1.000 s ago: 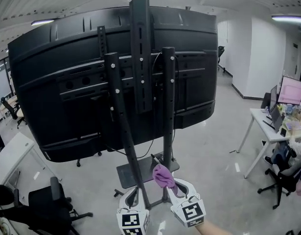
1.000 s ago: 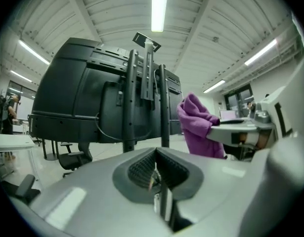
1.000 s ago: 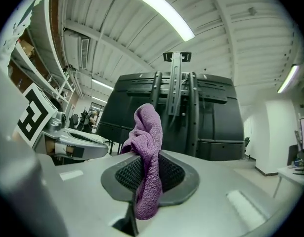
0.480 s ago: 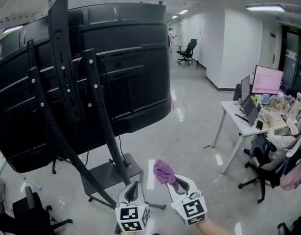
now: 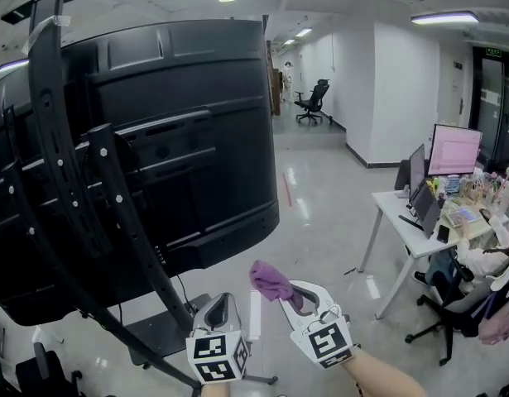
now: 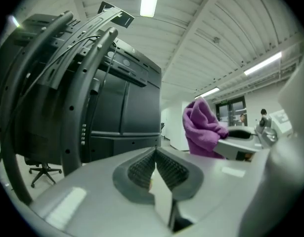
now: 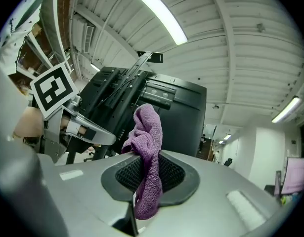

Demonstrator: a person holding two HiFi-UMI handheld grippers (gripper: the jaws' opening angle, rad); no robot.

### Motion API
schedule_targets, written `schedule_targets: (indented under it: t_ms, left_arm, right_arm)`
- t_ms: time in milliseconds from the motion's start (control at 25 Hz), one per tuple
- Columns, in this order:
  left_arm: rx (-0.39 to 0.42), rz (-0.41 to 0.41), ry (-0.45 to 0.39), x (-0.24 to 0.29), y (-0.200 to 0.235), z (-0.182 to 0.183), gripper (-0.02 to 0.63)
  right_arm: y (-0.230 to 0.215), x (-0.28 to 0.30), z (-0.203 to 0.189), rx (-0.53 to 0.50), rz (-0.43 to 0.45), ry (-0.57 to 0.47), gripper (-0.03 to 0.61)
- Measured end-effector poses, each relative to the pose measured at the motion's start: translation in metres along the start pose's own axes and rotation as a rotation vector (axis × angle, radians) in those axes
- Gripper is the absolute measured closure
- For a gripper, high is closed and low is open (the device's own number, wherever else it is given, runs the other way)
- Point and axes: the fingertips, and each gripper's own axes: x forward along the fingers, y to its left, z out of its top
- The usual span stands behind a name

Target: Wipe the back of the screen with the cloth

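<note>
The big black screen (image 5: 155, 155) shows its back on a black wheeled stand (image 5: 64, 188), filling the left of the head view. My right gripper (image 5: 297, 298) is shut on a crumpled purple cloth (image 5: 271, 279), held low and apart from the screen's right edge. In the right gripper view the cloth (image 7: 148, 147) stands up from between the pads, with the screen (image 7: 176, 117) beyond. My left gripper (image 5: 223, 306) is beside it, shut and empty. The left gripper view has the screen's back (image 6: 127, 112) ahead and the cloth (image 6: 201, 127) to the right.
A white desk (image 5: 403, 222) with monitors (image 5: 454, 149) stands at the right, with a black office chair (image 5: 453, 313) near it. Another chair (image 5: 312, 102) sits far down the corridor. The stand's base plate (image 5: 155, 337) lies on the glossy floor below the screen.
The screen has slid leftward in the head view, so I now see it from nearer its right edge. Both grippers stay low, the cloth still in the right one.
</note>
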Motion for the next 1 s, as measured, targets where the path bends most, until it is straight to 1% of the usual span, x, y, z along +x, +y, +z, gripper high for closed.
schedule_targets:
  t_ms: [160, 280, 440, 560, 680, 760, 880, 1000]
  left_arm:
    - [0.028, 0.019, -0.045, 0.052, 0.004, 0.06, 0.606]
    - [0.05, 0.034, -0.091, 0.087, 0.005, 0.112, 0.606]
    - [0.076, 0.034, -0.127, 0.121, 0.003, 0.184, 0.606]
    - [0.106, 0.055, -0.144, 0.134, 0.001, 0.235, 0.606]
    - [0.132, 0.099, -0.175, 0.139, 0.001, 0.285, 0.606]
    - [0.147, 0.137, -0.183, 0.143, 0.003, 0.313, 0.606]
    - [0.18, 0.215, -0.203, 0.147, 0.009, 0.346, 0.606]
    - [0.21, 0.289, -0.231, 0.147, 0.017, 0.365, 0.606]
  right_arm:
    - [-0.058, 0.058, 0.04, -0.13, 0.028, -0.073, 0.525]
    - [-0.101, 0.099, 0.08, -0.271, 0.033, -0.14, 0.525]
    - [-0.156, 0.147, 0.149, -0.433, -0.016, -0.21, 0.525]
    - [-0.195, 0.182, 0.207, -0.5, -0.035, -0.271, 0.525]
    - [-0.228, 0.213, 0.26, -0.529, -0.06, -0.326, 0.525]
    - [-0.246, 0.227, 0.287, -0.558, -0.101, -0.35, 0.525]
    - [-0.262, 0.253, 0.314, -0.644, -0.161, -0.356, 0.525]
    - [-0.267, 0.28, 0.331, -0.733, -0.2, -0.357, 0.525]
